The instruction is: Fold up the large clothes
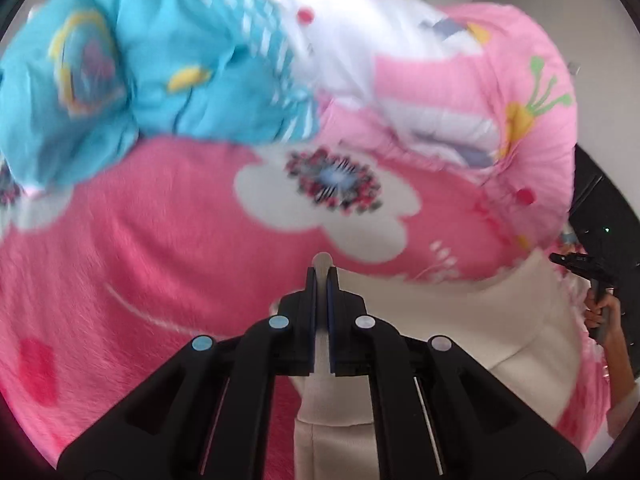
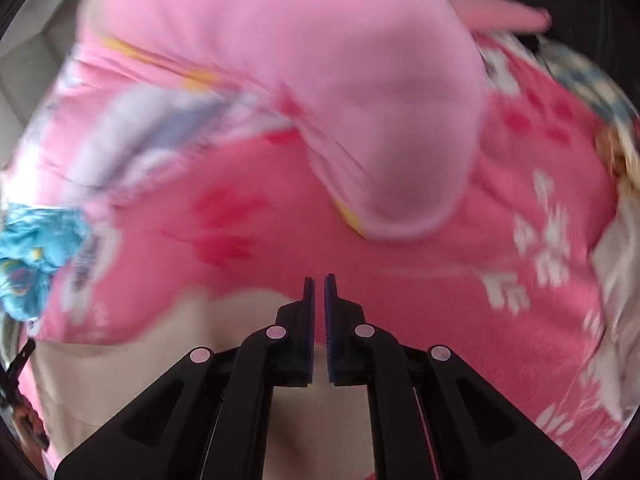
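A cream-white garment [image 1: 460, 332] lies on a pink flowered blanket [image 1: 140, 280]. My left gripper [image 1: 321, 276] is shut on a fold of the cream garment, which sticks out between the fingers. In the right wrist view my right gripper [image 2: 319, 280] has its jaws almost together with a thin gap and nothing between them, above the cream garment [image 2: 120, 360] and the blanket [image 2: 480, 300]. The right gripper also shows in the left wrist view [image 1: 576, 260], held in a hand at the right edge.
A blue quilt [image 1: 120, 80] and a pink-and-white quilt [image 1: 460, 92] are heaped at the far side of the blanket. The pink quilt [image 2: 320, 100] bulges close ahead of my right gripper. Dark furniture [image 1: 608, 240] stands at the right.
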`<state>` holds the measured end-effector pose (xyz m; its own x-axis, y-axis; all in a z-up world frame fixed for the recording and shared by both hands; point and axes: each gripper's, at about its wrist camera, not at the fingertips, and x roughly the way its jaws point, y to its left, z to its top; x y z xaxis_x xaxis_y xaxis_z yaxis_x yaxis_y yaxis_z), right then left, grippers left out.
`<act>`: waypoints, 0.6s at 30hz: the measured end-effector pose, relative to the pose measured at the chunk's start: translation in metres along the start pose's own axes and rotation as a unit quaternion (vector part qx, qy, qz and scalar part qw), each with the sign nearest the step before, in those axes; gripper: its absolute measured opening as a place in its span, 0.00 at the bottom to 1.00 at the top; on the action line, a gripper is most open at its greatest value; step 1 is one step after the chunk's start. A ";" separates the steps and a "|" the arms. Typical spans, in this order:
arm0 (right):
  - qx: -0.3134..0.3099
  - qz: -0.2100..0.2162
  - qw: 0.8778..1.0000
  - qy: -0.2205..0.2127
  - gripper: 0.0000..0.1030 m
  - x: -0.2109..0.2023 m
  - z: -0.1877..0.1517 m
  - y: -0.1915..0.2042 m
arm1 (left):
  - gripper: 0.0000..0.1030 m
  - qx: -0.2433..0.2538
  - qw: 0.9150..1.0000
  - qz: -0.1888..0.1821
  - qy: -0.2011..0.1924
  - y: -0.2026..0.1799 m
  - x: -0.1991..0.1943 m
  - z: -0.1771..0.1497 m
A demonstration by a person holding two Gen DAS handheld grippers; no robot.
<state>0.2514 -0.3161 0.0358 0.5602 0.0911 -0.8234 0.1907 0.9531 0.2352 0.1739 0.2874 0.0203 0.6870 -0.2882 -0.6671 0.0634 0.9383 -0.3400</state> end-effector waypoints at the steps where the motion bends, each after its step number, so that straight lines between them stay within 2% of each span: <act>1: 0.016 0.020 1.000 0.002 0.05 0.004 -0.008 -0.009 | 0.04 -0.005 1.000 0.003 -0.003 0.002 0.003 -0.004; 2: 0.028 0.067 0.997 0.005 0.05 0.007 -0.017 -0.018 | 0.04 -0.011 1.000 -0.006 -0.011 0.003 0.004 -0.006; 3: 0.027 0.085 0.996 0.008 0.05 0.008 -0.022 -0.020 | 0.04 -0.009 1.000 -0.016 -0.018 0.004 0.003 -0.006; 6: -0.015 0.100 0.995 0.000 0.12 -0.003 -0.031 -0.016 | 0.04 -0.002 0.999 -0.041 -0.035 0.002 -0.007 0.001; 7: -0.034 0.107 0.994 -0.002 0.26 -0.009 -0.029 -0.011 | 0.04 -0.002 0.998 -0.044 -0.035 0.001 -0.009 0.002; 8: -0.049 0.120 0.992 -0.006 0.43 -0.015 -0.027 -0.006 | 0.04 -0.003 0.998 -0.045 -0.033 0.000 -0.010 0.004; 9: -0.056 0.133 0.989 -0.012 0.49 -0.022 -0.027 -0.003 | 0.04 -0.002 0.999 -0.042 -0.030 -0.001 -0.009 0.005; 12: -0.089 0.174 0.980 -0.042 0.54 -0.042 -0.021 0.019 | 0.04 0.008 0.999 -0.030 -0.024 -0.006 -0.005 0.004; 13: -0.099 0.177 0.978 -0.040 0.61 -0.042 -0.017 0.028 | 0.04 0.007 0.999 -0.030 -0.024 -0.006 -0.005 0.003; 14: -0.110 0.182 0.977 -0.026 0.62 -0.038 -0.014 0.035 | 0.04 0.003 0.999 -0.031 -0.025 -0.005 -0.006 0.002; 15: -0.118 0.183 0.976 0.009 0.62 -0.029 -0.012 0.045 | 0.04 -0.003 0.999 -0.035 -0.027 -0.004 -0.007 0.001; 18: -0.123 0.150 0.979 0.068 0.62 -0.008 -0.017 0.060 | 0.04 -0.016 0.998 -0.044 -0.032 0.000 -0.009 0.001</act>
<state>0.2447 -0.2548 0.0482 0.4447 0.3990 -0.8019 -0.1749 0.9167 0.3591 0.1682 0.2903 0.0273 0.7243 -0.3548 -0.5912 0.1030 0.9035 -0.4160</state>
